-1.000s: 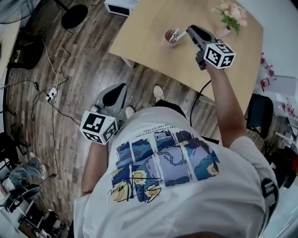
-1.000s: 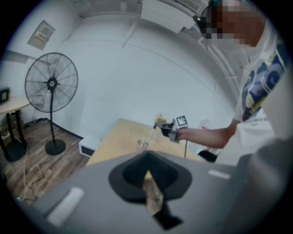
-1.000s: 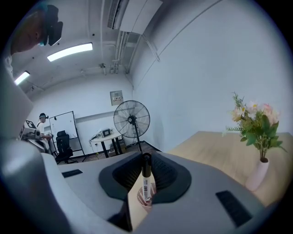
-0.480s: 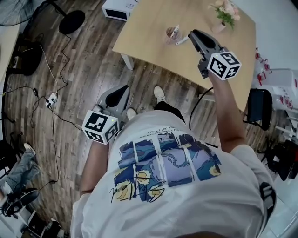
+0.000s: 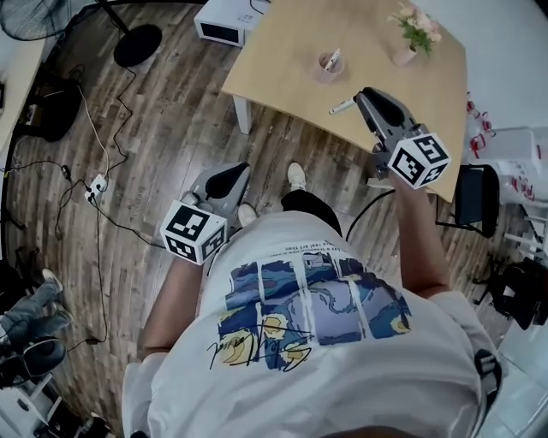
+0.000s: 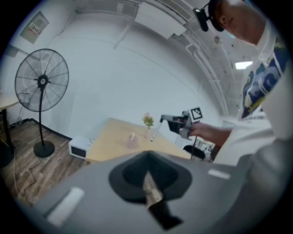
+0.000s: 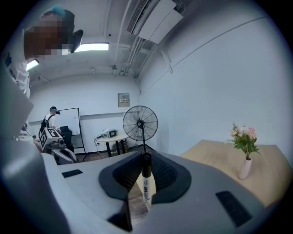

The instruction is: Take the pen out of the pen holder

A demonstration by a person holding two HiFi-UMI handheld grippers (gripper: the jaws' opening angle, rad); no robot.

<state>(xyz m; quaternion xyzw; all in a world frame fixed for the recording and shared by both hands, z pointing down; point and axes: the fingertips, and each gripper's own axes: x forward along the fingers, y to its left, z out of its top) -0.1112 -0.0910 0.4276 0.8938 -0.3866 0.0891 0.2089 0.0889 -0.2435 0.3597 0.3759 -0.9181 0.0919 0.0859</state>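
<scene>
Right gripper (image 5: 362, 94) jaws clamp the pen (image 7: 146, 182), print unreadable; left gripper (image 5: 235, 172) jaws closed.

Two grippers are showing, the left gripper (image 5: 238, 169) and the right gripper (image 5: 361, 94). Two pens are showing: one pen (image 5: 342, 106) is sitting in the right gripper's jaws and a second pen (image 5: 336, 58) is standing in the single pen holder (image 5: 326, 67). One wooden table (image 5: 282, 51) is carrying one vase of flowers (image 5: 404, 53). One white box (image 5: 221, 19), one standing fan (image 6: 42, 82) and one power strip (image 5: 94, 181) are sitting on the floor (image 5: 171, 111).
</scene>
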